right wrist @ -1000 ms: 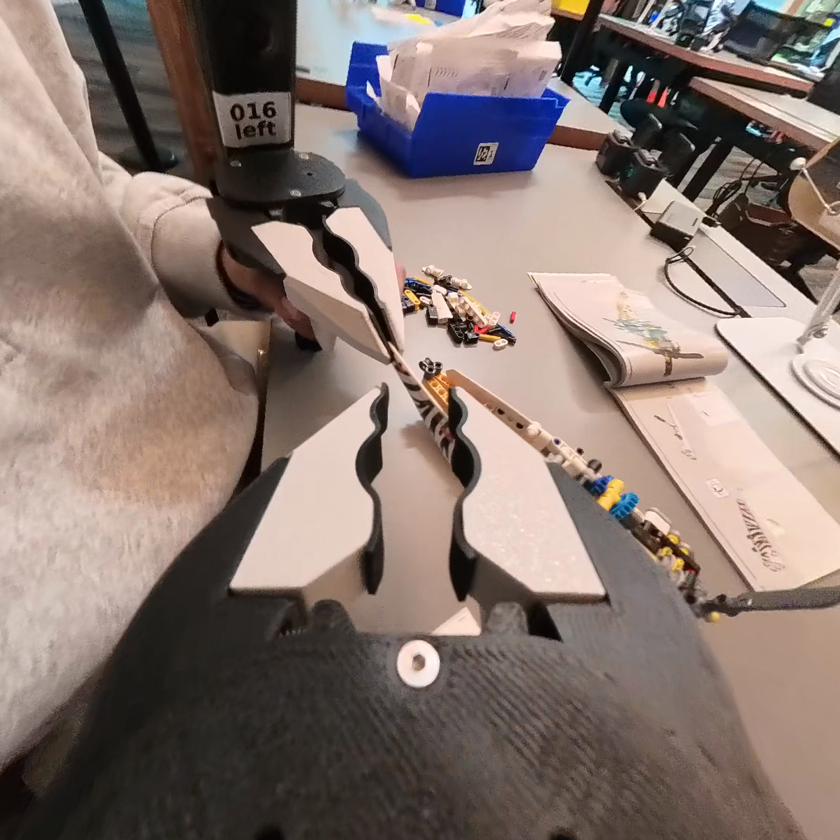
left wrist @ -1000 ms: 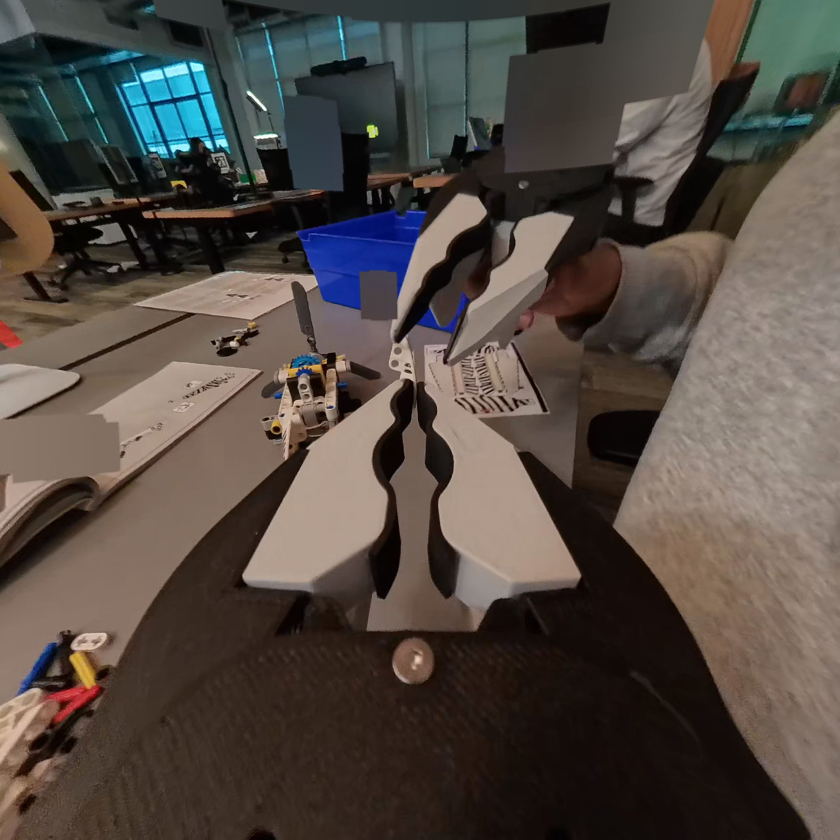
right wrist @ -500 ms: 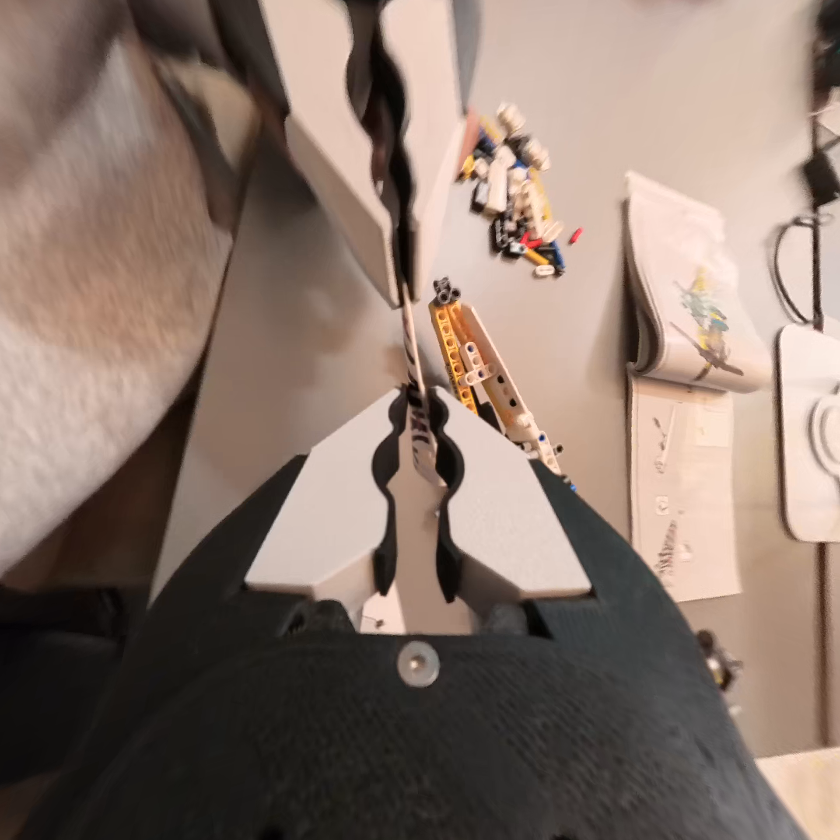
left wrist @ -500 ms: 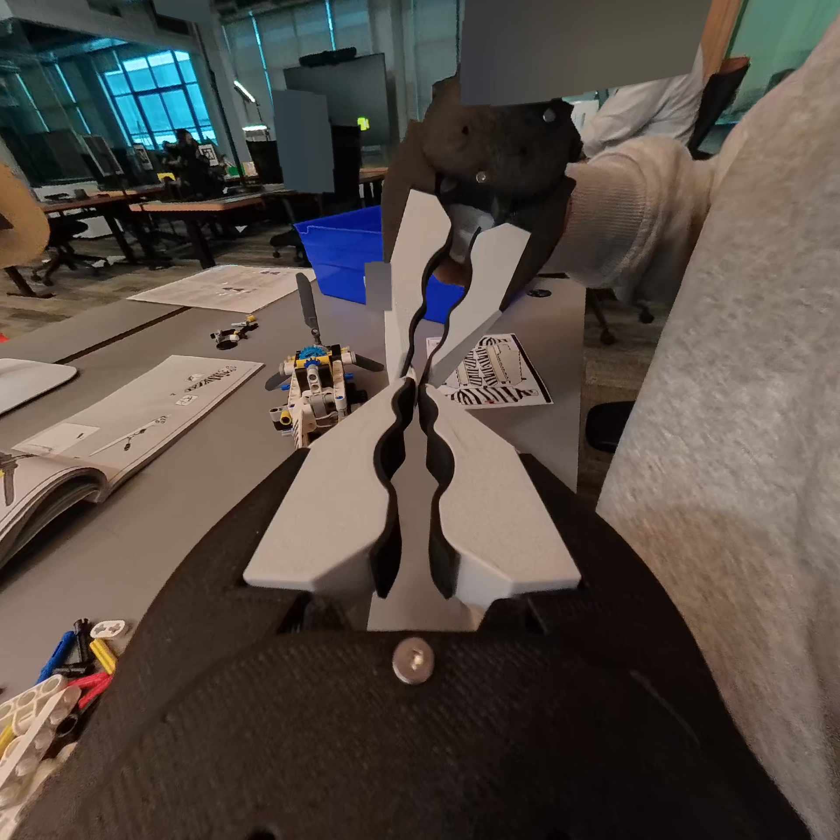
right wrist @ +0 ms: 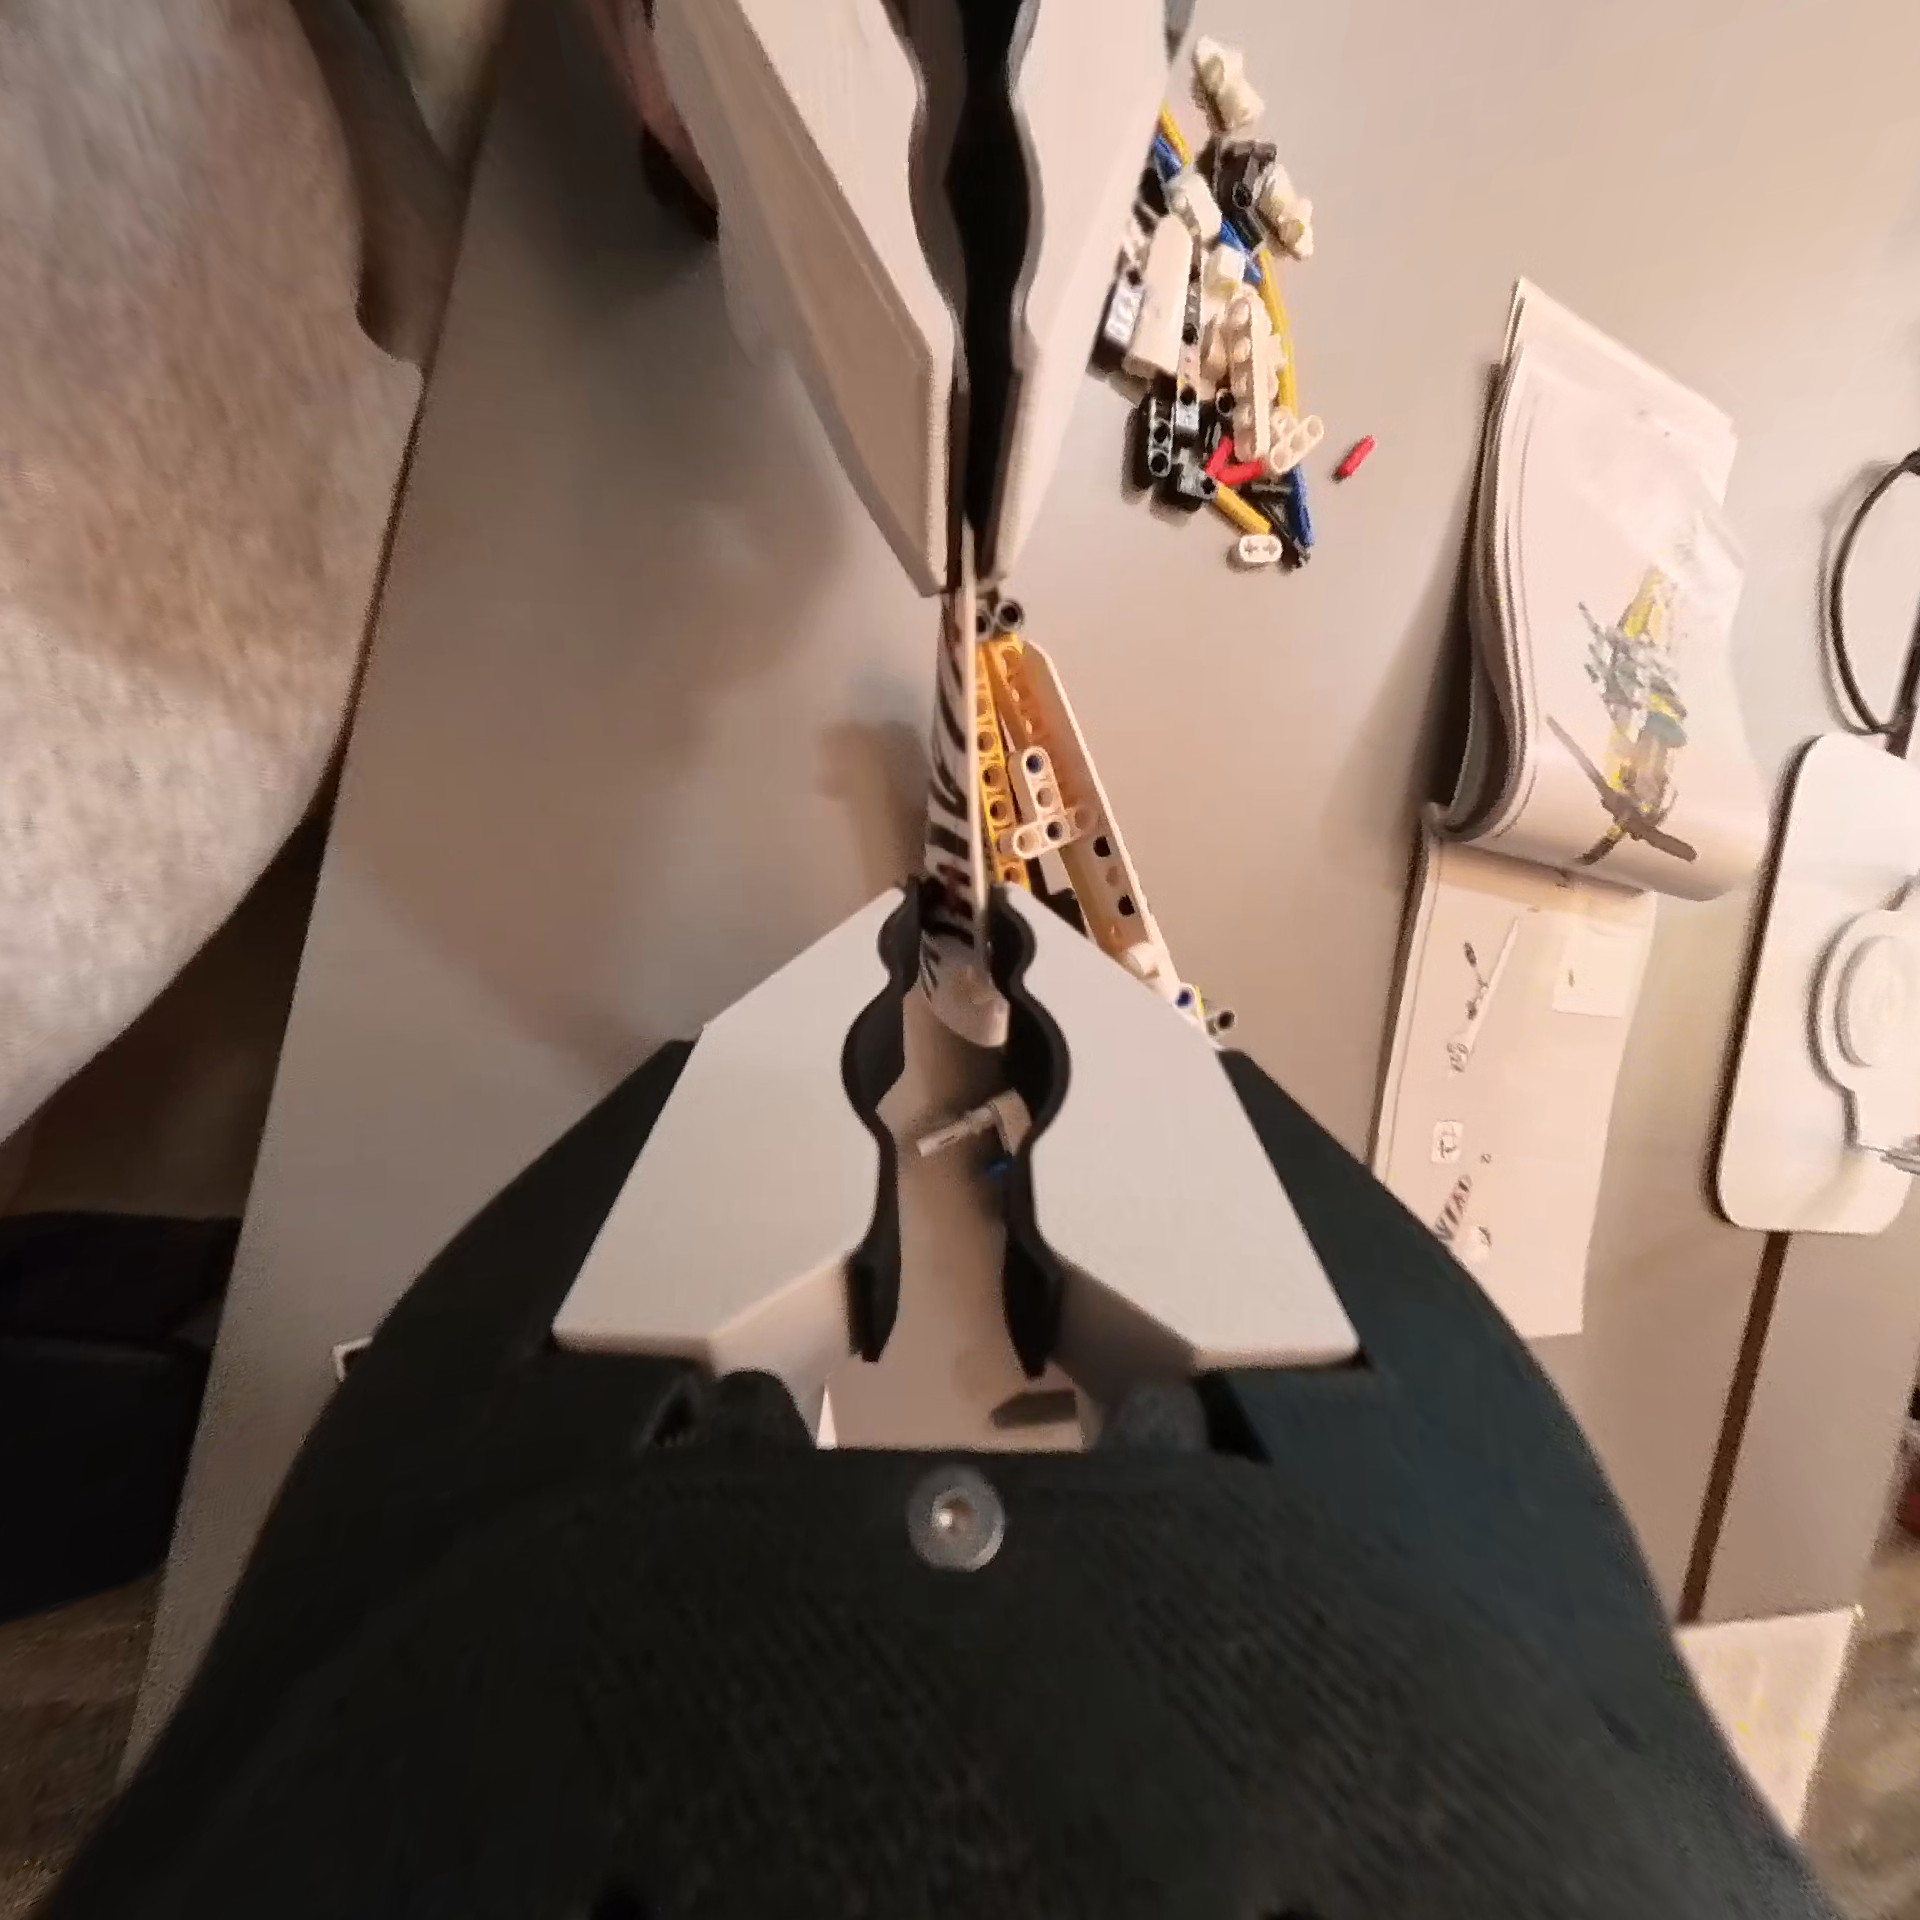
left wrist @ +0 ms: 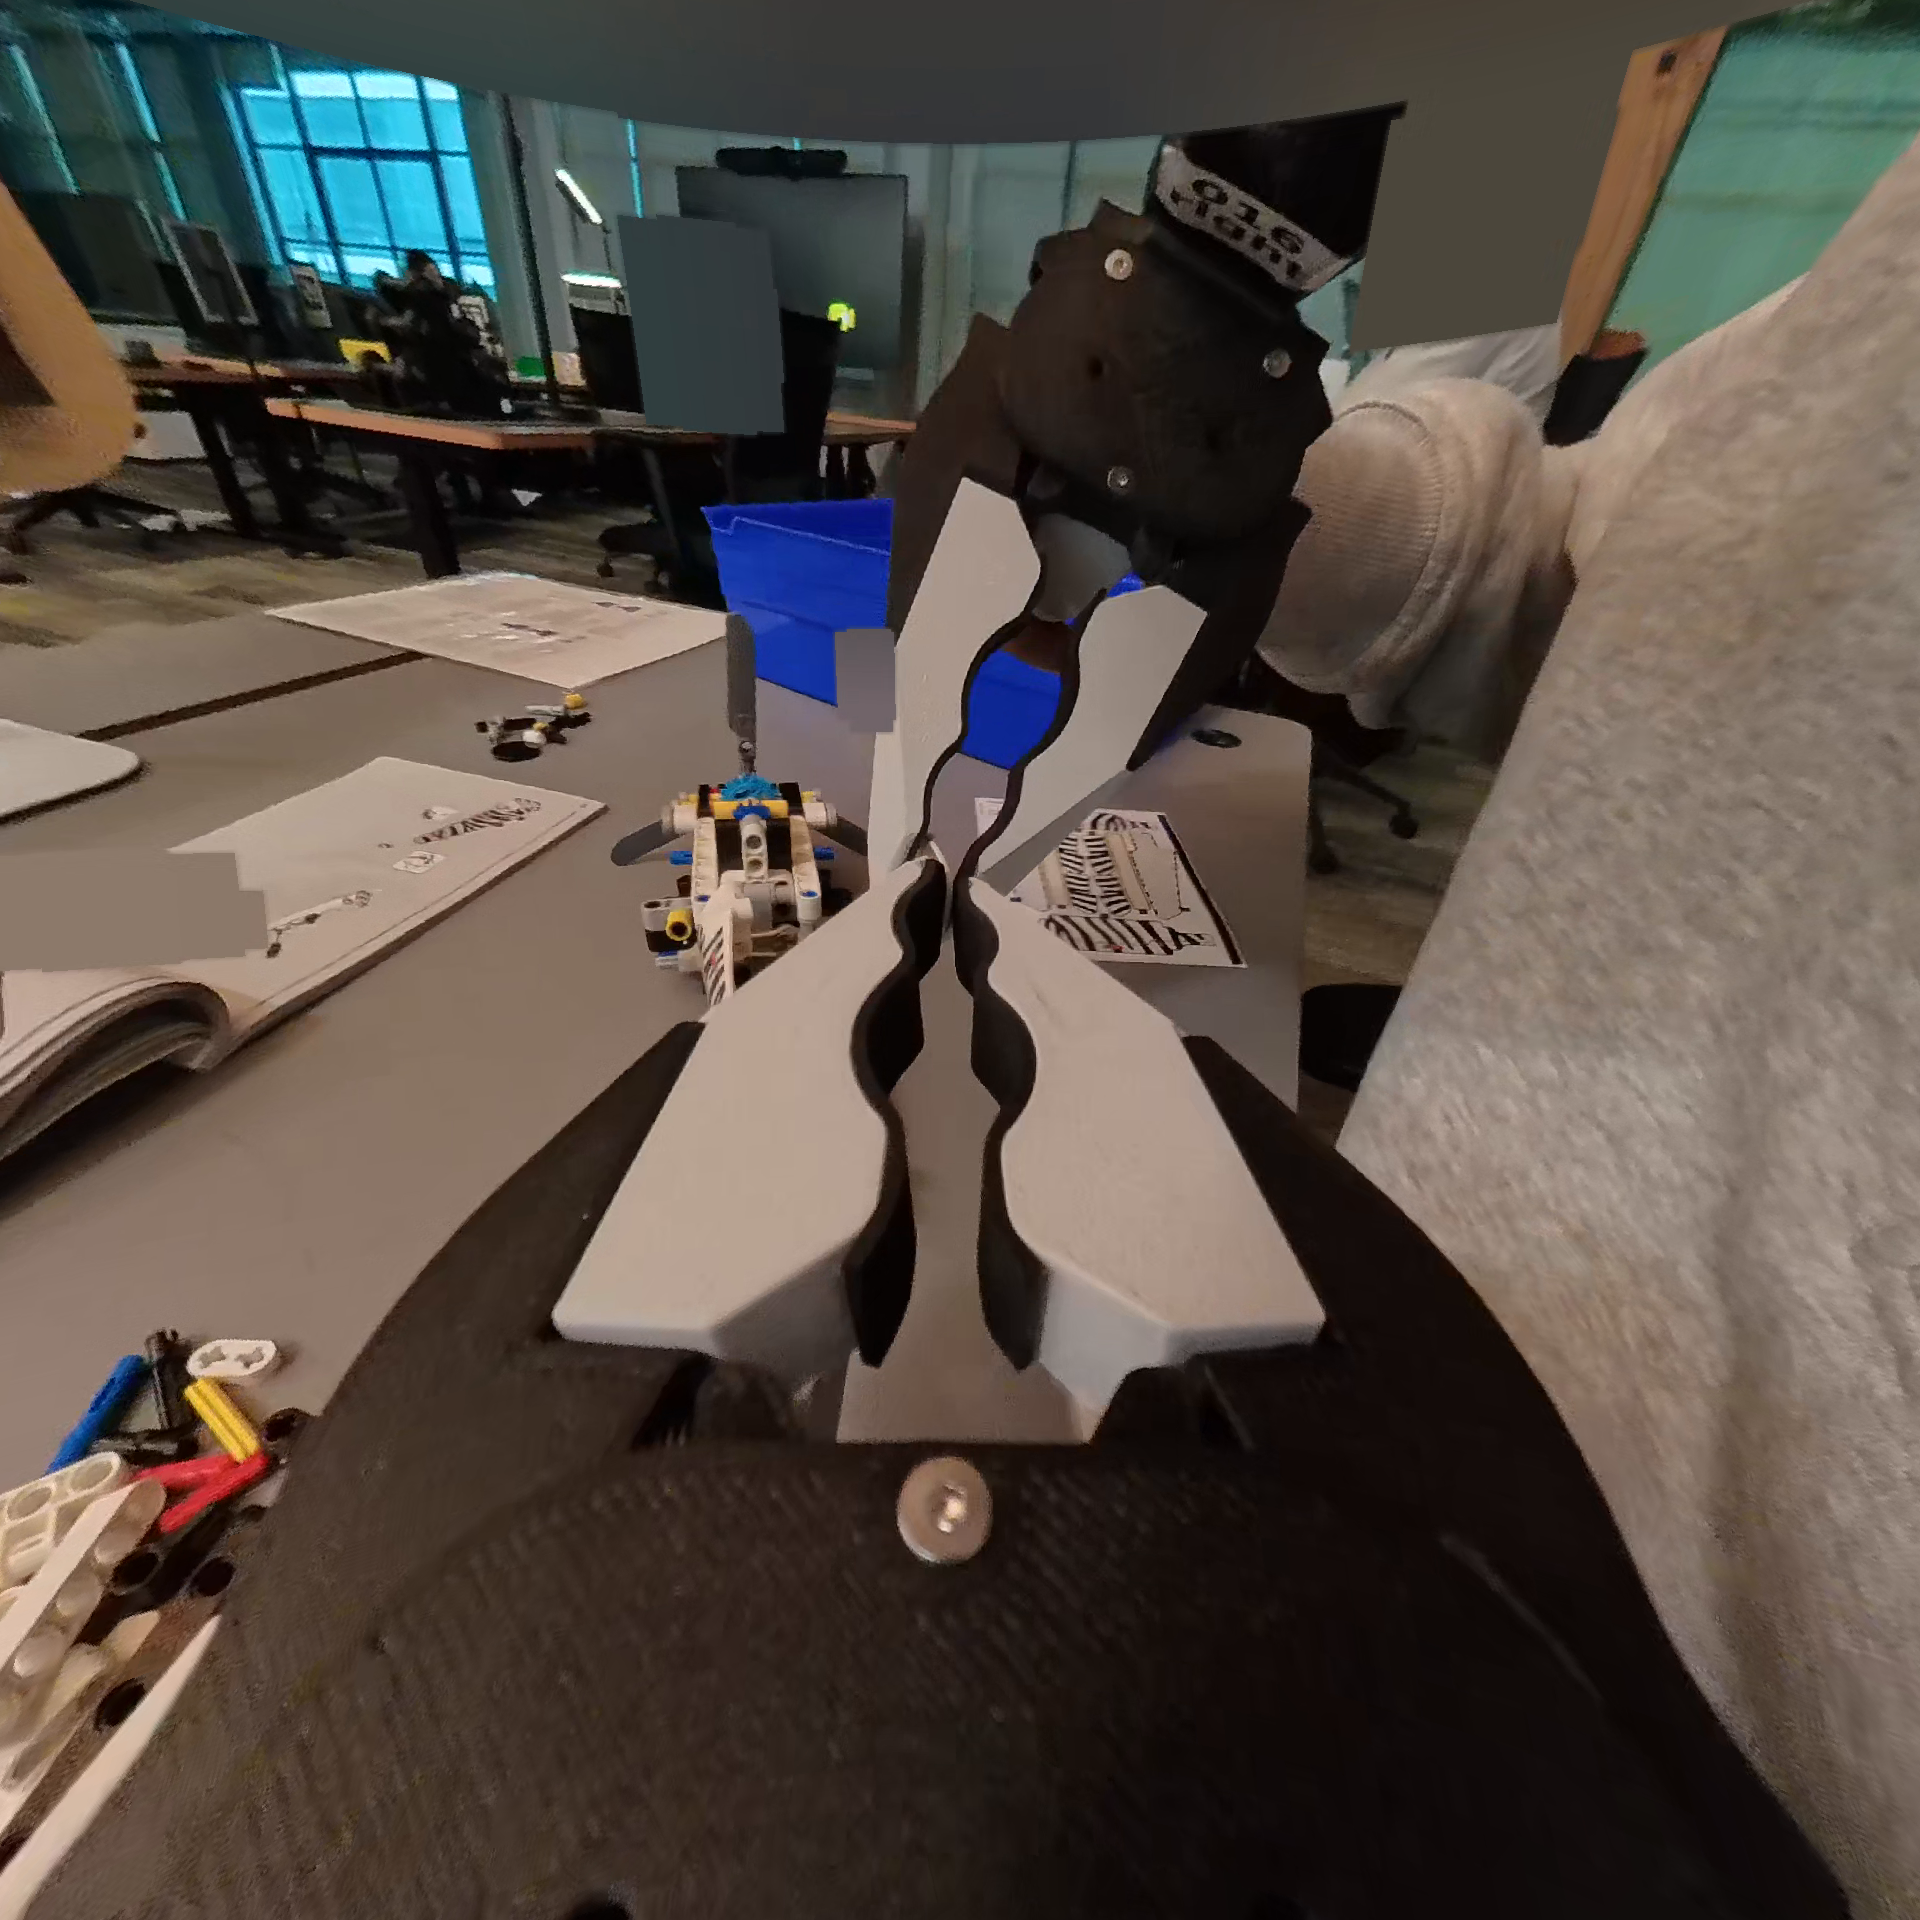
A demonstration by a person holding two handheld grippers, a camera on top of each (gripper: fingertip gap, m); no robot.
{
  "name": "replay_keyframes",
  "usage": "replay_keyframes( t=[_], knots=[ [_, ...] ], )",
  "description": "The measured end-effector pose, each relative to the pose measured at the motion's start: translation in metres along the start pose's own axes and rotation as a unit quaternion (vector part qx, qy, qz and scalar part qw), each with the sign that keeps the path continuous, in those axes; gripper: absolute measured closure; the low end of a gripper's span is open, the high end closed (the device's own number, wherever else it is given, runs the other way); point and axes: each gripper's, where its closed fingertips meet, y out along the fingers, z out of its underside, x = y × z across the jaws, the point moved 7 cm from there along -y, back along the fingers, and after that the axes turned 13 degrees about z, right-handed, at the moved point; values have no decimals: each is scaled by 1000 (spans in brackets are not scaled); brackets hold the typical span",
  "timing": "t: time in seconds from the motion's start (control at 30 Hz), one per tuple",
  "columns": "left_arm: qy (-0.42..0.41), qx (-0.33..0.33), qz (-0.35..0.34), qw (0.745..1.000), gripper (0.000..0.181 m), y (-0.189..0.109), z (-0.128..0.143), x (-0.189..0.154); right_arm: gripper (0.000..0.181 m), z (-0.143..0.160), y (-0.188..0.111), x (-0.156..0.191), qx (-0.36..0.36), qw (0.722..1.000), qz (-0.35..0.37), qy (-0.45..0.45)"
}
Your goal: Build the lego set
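A thin white panel with a zebra-striped sticker (right wrist: 954, 790) hangs in the air between my two grippers, seen edge-on. My left gripper (left wrist: 943, 891) is shut on one end of it; in the right wrist view it (right wrist: 964, 577) comes in from the top. My right gripper (right wrist: 956, 906) is shut on the other end; in the left wrist view it (left wrist: 935, 864) reaches down from above, tip to tip with the left. The part-built plane model (left wrist: 748, 883) stands on the grey table (left wrist: 416, 1091) below, its yellow and white beams (right wrist: 1039, 790) under the panel.
A sticker sheet (left wrist: 1127, 899) lies right of the model near the table edge. A blue bin (left wrist: 810, 592) stands behind. An open manual (left wrist: 312, 914) lies at the left. Loose parts lie in a pile (right wrist: 1216, 343), also near the left gripper's body (left wrist: 114, 1455). A white pad (right wrist: 1860, 997) lies beyond the manual. My right fingertips sit around 6 centimetres from my left ones.
My right gripper was open a second ago. It swung round above the table, came tip to tip with the left gripper and shut on the panel's free end. The left gripper kept its hold.
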Motion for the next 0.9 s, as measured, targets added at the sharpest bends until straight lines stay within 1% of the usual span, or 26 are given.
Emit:
replay_keyframes(
  t=[0.17,0.27,0.37,0.43,0.53,0.6,0.7,0.8,0.9],
  knots=[
    [-19,-11,6,1000,181,-3,0,3,171,-2,1,-2,-7,1000,-9,8],
    [-22,-12,10,1000,181,-4,0,3,165,-5,0,-4,-18,999,-17,21],
    [-25,-17,12,999,181,-5,0,4,164,-7,-3,-5,-33,999,-20,30],
    [-33,-21,16,999,181,-5,0,5,164,-10,-6,-6,-50,997,-34,51],
    [-67,-37,38,996,181,-7,0,7,168,-9,-7,-10,-68,987,-80,126],
    [-93,-58,60,992,181,-10,0,6,169,-6,-6,-10,-75,968,-143,193],
    [-142,-86,100,981,181,-12,-2,2,175,-5,-4,-7,-111,916,-251,293],
    [-208,-119,121,963,181,-15,-3,6,175,-3,-2,-6,-144,865,-305,372],
    [-270,-158,145,939,181,-18,-3,12,176,-3,0,-5,-159,810,-348,443]
  ],
)
